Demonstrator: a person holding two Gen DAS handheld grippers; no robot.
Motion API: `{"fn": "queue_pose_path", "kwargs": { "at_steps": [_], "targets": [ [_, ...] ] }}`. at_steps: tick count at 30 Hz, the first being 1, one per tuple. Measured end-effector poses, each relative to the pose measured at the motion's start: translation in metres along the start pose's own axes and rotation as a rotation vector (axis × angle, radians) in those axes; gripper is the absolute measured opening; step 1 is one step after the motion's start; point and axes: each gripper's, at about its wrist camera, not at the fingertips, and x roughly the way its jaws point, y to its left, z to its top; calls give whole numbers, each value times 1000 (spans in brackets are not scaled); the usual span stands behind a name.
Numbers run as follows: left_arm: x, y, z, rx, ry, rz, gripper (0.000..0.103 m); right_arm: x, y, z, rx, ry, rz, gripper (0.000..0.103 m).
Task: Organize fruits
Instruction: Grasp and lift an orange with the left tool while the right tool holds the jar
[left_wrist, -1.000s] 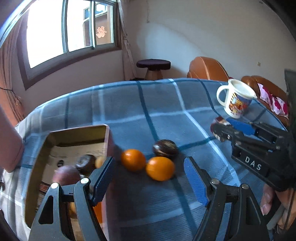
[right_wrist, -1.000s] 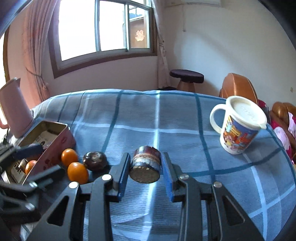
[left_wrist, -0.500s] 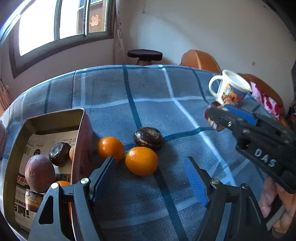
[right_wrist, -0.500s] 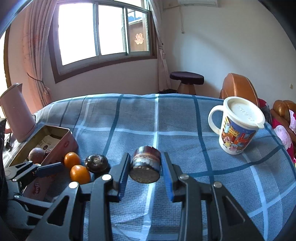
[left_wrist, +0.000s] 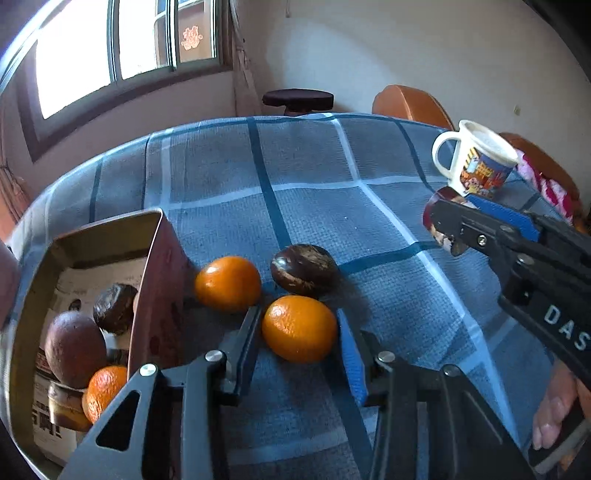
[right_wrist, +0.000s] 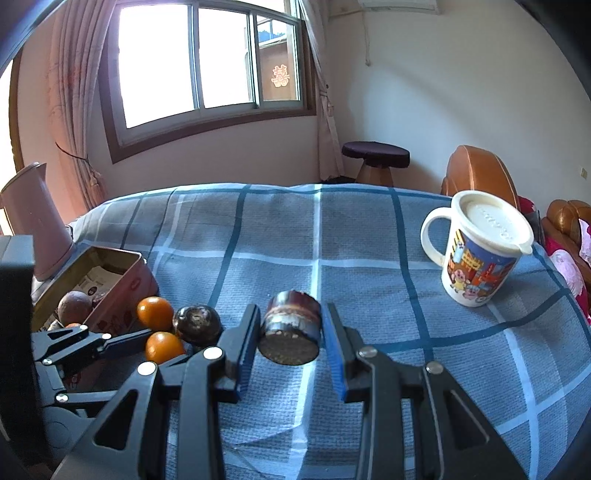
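The tin box (left_wrist: 151, 236) sits at the left of the counter (left_wrist: 314, 173). The left tongs (left_wrist: 297, 334) close on the near orange (left_wrist: 299, 328) (contact uncertain): squeeze gently, lift clear of neighbours. The right tongs (right_wrist: 290, 332) clamp a dark cylinder (right_wrist: 290, 328).
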Motion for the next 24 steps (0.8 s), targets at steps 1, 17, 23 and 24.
{"fn": "queue_pose_path", "kwargs": {
  "at_steps": [1,17,23,24],
  "targets": [
    [-1,2,-1,-7,-1,-9,43,0,0,0,-1,0,0,37],
    [-34,10,-3,-23,-151,-14,42,4,10,-5,-30,10,23,37],
    [-47,13,-1,-26,-204,-1,42,3,14,-6,-36,1,38,37],
    [-47,13,-1,-27,-208,1,42,3,14,-6,-36,-1,41,37]
  ]
}}
